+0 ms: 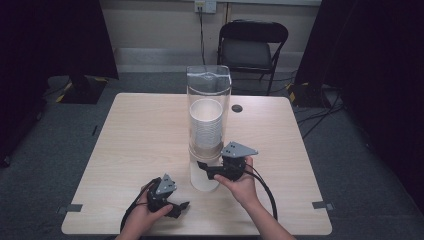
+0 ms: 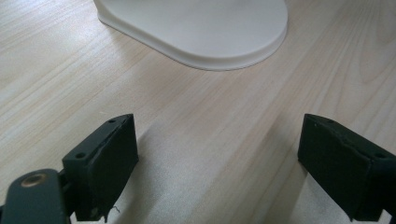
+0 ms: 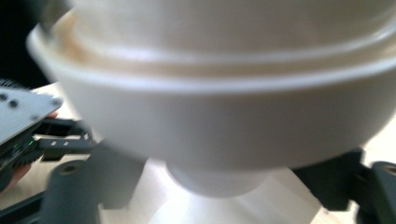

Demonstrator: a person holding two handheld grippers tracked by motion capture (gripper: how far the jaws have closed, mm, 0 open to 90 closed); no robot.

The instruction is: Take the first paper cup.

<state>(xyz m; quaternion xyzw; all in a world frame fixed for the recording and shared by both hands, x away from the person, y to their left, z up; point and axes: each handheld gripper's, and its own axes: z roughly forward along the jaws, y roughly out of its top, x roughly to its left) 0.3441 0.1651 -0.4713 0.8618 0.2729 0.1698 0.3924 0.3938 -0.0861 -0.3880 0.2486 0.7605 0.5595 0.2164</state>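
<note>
High view: right gripper (image 1: pixel 202 166) beside cup dispenser (image 1: pixel 208 100), closer than left gripper (image 1: pixel 184 206) | Left gripper view: jaws wide apart, nothing between, white base (image 2: pixel 224 32) ahead | Right gripper view: jaws loose around bottom cup (image 3: pixel 219 184).

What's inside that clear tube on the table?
The clear tube holds a stack of white cups, reaching about halfway up. How many cups, and the stack's bottom inside the white base, stay hidden.

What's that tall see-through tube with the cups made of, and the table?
The tube looks like clear, glossy plastic: the stacked cups show through it. Those seem to be matte white paper, though they could be plastic. The table looks like pale wood, perhaps laminate, with visible grain.
</note>
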